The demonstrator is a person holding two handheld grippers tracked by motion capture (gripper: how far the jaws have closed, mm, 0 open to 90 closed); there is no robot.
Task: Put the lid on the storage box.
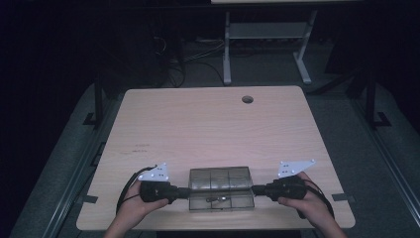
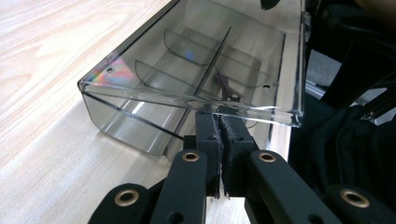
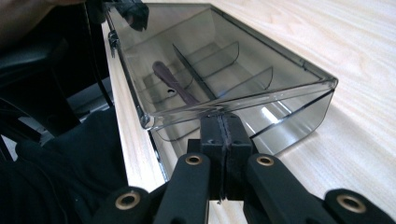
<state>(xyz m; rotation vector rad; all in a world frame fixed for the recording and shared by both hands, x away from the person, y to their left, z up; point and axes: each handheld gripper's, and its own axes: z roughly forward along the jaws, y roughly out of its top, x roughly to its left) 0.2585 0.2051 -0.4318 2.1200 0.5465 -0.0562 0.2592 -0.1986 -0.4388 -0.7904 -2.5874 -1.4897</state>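
Observation:
A smoky clear compartment box [image 1: 219, 179] lies near the table's front edge, its lid part-way up. A small dark slim object [image 1: 218, 199] rests in the front half, and it shows through the plastic in both gripper views [image 2: 226, 86] [image 3: 173, 84]. My left gripper [image 1: 187, 192] points at the box's left end, jaws pressed together. In the left gripper view its tips [image 2: 219, 116] sit just under the clear rim of the box [image 2: 140, 70]. My right gripper [image 1: 254, 190] mirrors this at the right end, shut, with its tips [image 3: 223, 116] under the rim of the box [image 3: 280, 70].
The light wooden table [image 1: 198, 129] has a round cable hole [image 1: 247, 99] at the back right. Beyond it stand the white legs of another desk [image 1: 227, 49] with cables on the floor. The box lies close to the table's front edge, by the person's dark clothing.

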